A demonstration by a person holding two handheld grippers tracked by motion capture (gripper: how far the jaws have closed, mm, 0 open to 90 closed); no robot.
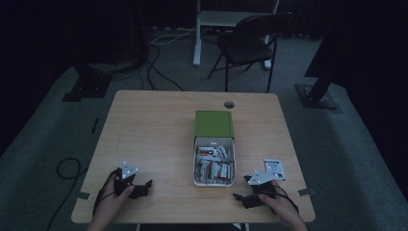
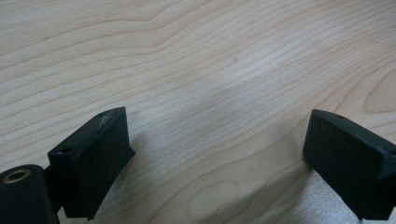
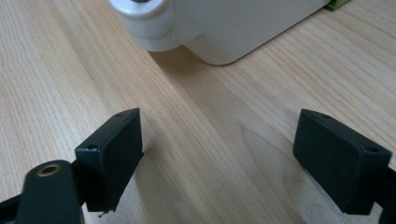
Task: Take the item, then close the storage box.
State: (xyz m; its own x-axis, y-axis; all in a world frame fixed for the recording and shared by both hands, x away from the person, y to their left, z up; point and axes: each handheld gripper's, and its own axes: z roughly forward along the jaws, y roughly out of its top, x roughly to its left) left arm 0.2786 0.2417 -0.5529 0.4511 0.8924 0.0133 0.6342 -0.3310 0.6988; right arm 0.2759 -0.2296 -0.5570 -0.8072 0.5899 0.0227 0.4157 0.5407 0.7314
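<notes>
Pale wood desk (image 1: 154,139), rectangular, grain running lengthwise, a small round cable hole (image 1: 229,104) near its far edge; item one, a white open box (image 1: 197,163) set right of the desk's middle, filled with a loose heap of batteries (image 1: 215,164), white with red markings as far as the dim light allows; item two, a green lid (image 1: 214,123) lying flat just beyond the box and touching its far end; item three, a small white card (image 1: 274,168) lying near the desk's right edge, beside the box; item four, left tongs (image 1: 143,186) held in the person's left hand (image 1: 115,197) at the near left corner, resting low on the wood, well apart from the box, jaws spread wide with bare desk between them in the left gripper view (image 2: 219,158); item five, right tongs (image 1: 239,188) held in the right hand (image 1: 281,204) at the near right, jaws likewise spread wide and holding nothing (image 3: 217,158), pointed toward the box's rounded near corner (image 3: 224,32), which stands just ahead of them; background, a dark folding chair (image 1: 250,41) on grey floor beyond the desk
</notes>
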